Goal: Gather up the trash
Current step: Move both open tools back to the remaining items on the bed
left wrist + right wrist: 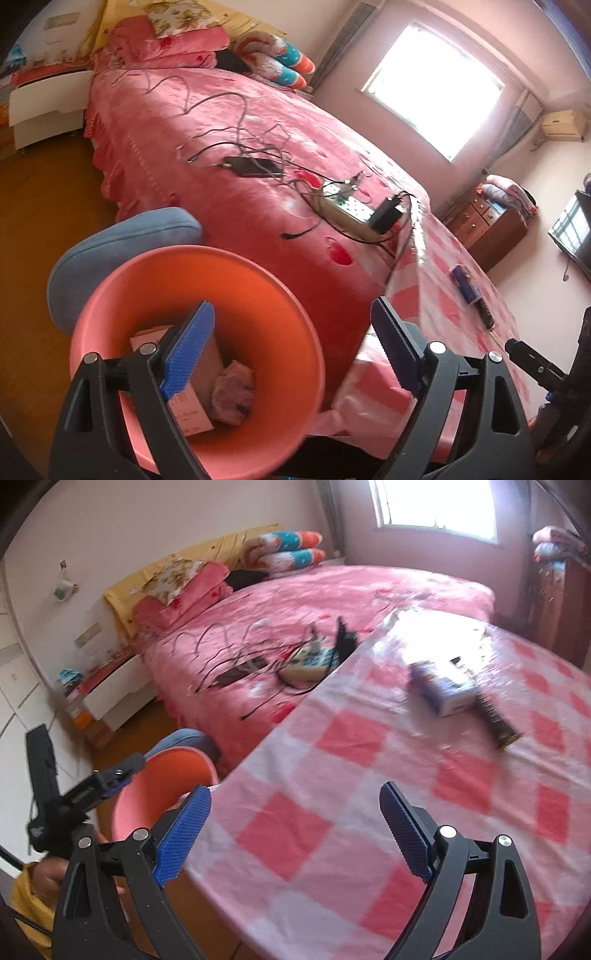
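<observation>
I've got both tongs spread wide with nothing between the pads: my left tongs point(291, 350) hang over the pink bin point(147, 280), where a small carton point(192, 384) and a crumpled wrapper point(234, 391) lie at the bottom. My right tongs point(295, 830) sit above the checkered tabletop point(332, 794). Up at one o'clock there lies a blue-and-white box point(443, 688), flat, long axis running ten to four, with a dark flat wrapper point(496, 720) touching its right end.

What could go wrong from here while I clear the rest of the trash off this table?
The blue box and dark wrapper lie touching; the open right gripper may catch both or knock one away. The glossy checkered tablecloth could slide or bunch under the fingers. The orange bin sits below the table edge, so a drop might miss.
</observation>
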Motion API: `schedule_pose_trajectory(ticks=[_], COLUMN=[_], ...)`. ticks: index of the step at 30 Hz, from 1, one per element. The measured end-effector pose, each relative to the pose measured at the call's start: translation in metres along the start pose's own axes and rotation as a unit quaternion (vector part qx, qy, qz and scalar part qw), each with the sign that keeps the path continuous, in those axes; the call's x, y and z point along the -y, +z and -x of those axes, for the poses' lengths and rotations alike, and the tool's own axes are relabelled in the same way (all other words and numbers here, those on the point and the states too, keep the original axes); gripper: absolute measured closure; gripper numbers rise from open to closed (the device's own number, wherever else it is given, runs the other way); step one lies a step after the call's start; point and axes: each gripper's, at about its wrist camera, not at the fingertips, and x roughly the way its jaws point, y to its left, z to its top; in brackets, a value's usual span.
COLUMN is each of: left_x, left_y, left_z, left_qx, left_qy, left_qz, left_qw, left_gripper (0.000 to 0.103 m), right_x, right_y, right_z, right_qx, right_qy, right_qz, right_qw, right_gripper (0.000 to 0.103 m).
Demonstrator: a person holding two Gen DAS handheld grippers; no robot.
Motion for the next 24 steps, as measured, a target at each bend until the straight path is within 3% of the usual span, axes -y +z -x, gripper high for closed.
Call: schedule_pose_trajectory(ticks=[7, 13, 24], left_x=[0.042, 0.077, 0.132], left_y=[0.001, 0.001, 0.009], left_z=[-0.002, 0.001, -0.009], left_qx=[-0.039, -0.046, -0.065], left_qy=[0.010, 0.027, -0.011], left_qz=[-0.033, -0.068, -0.085], left_qw=[0.9987, 0.9962, 0.9942], left_gripper=[0.016, 0.016, 0.016], right_x=[0.026, 0.055, 0.112], right_y=[0.000, 0.001, 0.007], right_z=[0.019, 0.033, 0.046], right_qx=[0.025, 0.044, 0.066], right_qy=[-0.034, -0.073, -0.128], right_qz=[0.005, 0.004, -0.028], right_qw=[0.999, 0.996, 0.989], right_gripper=[0.011, 0.009, 0.009])
